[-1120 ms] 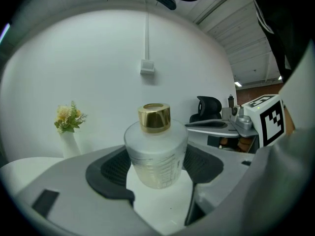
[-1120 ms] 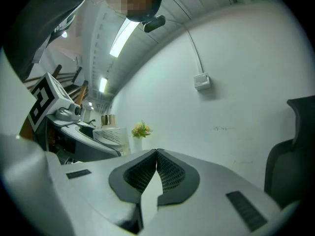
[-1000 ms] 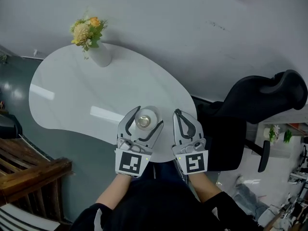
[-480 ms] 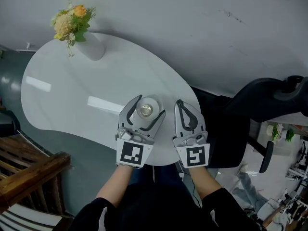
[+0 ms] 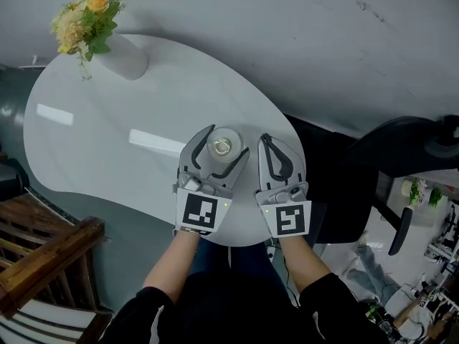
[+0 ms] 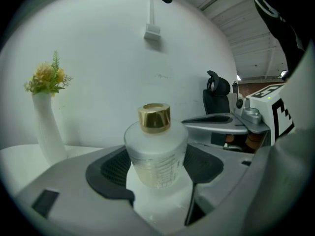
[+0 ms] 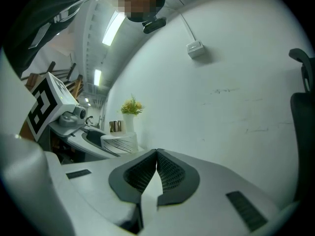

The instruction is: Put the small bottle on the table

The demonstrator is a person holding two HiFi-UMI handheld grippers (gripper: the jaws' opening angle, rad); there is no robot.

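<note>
- The vase [image 5: 125, 57] of flowers [image 5: 82, 16] stands at the far left end of the table [image 5: 107, 142], well apart from both grippers. I judge it to be in little danger unless the left gripper swings wide on the way out.
- The left gripper [image 5: 228, 139] has its jaws closed against both sides of the small bottle [image 5: 224, 146], which stands upright with its gold cap on top.
- The bottle is over the near right part of the table, not far from the rounded edge. Whether its base touches the tabletop cannot be told from these views.
- If the base is above the surface when the jaws part, the bottle may drop, bounce and tip; its body looks like smooth frosted glass.
- If one pad lets go before the other, or the gripper pulls back while a pad touches the glass, the bottle could be dragged toward the edge or knocked over.
- A tilted gripper at release would land the bottle on its rim, and it might rock.
- The right gripper [image 5: 265, 137] hangs just beside the left one, jaws pressed together with nothing between them. It is close enough that a sideways move could bump the left gripper or the bottle.
- The black chair [image 5: 401, 149] stands beyond the table's right end, clear of the work.
</note>
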